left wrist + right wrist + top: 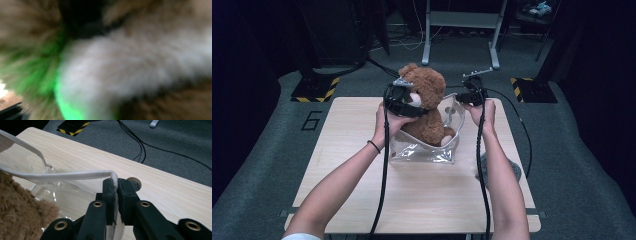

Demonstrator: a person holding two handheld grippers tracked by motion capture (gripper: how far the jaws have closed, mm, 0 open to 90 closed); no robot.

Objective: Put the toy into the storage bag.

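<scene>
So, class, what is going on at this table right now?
A person is packing a brown teddy bear into a clear plastic zip bag on a wooden table. The right gripper is shut on the bag's white rim, holding the mouth open. The left gripper is at the bear's head, its camera pressed into fur. The bear's lower body sits in the bag; its head sticks out.

teddy bear (428, 102) blocking the bag (424, 150) mouth
</scene>
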